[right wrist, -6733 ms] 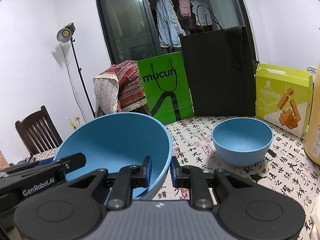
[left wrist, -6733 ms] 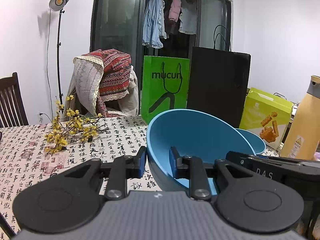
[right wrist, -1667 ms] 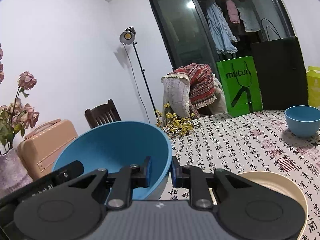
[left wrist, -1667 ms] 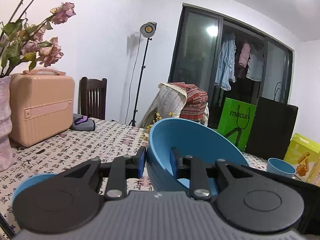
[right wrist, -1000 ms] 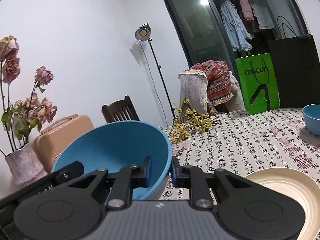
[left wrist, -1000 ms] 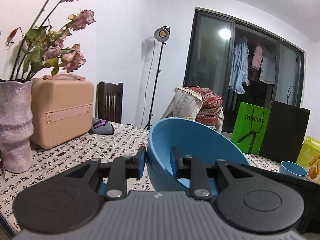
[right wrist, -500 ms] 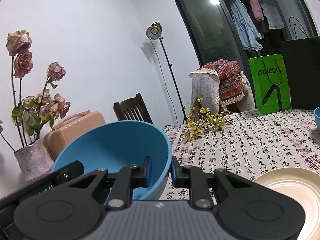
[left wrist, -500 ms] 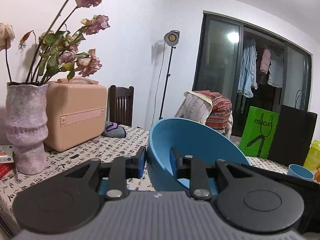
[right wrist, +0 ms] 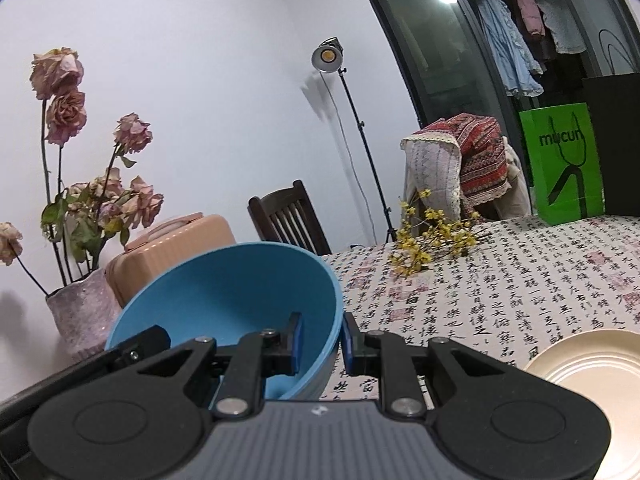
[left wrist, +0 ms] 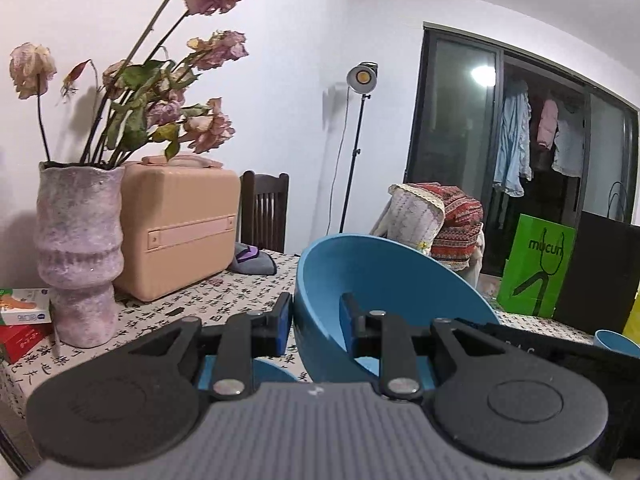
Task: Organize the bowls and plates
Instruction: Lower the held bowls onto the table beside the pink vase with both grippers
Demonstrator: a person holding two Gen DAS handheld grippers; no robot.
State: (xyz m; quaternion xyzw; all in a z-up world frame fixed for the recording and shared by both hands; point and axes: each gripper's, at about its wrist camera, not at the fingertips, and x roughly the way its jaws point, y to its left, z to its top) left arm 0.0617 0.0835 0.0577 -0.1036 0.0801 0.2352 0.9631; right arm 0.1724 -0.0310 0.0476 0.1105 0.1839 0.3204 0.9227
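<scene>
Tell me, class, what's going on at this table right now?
A person is using two handheld grippers together on one large blue bowl. The left gripper and the right gripper each pinch its rim on opposite sides, holding it tilted above the patterned tablecloth. A cream plate lies to the right.

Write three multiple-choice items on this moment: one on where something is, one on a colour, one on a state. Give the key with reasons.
1. Where is the cream plate?
A. On the patterned tablecloth
B. On the dark wooden chair
C. Inside the large bowl

2. What colour is the large bowl held between the two grippers?
A. Cream
B. Blue
C. Green

3. How is the large bowl held?
A. Lying loose on the cloth
B. By one gripper only
C. By both, each clamped on its rim

Key: A, the plate lies flat on the cloth at lower right. B, wall and inside are blue. C, the left gripper and right gripper each have one of their fingers inside the rim and one outside.
</scene>
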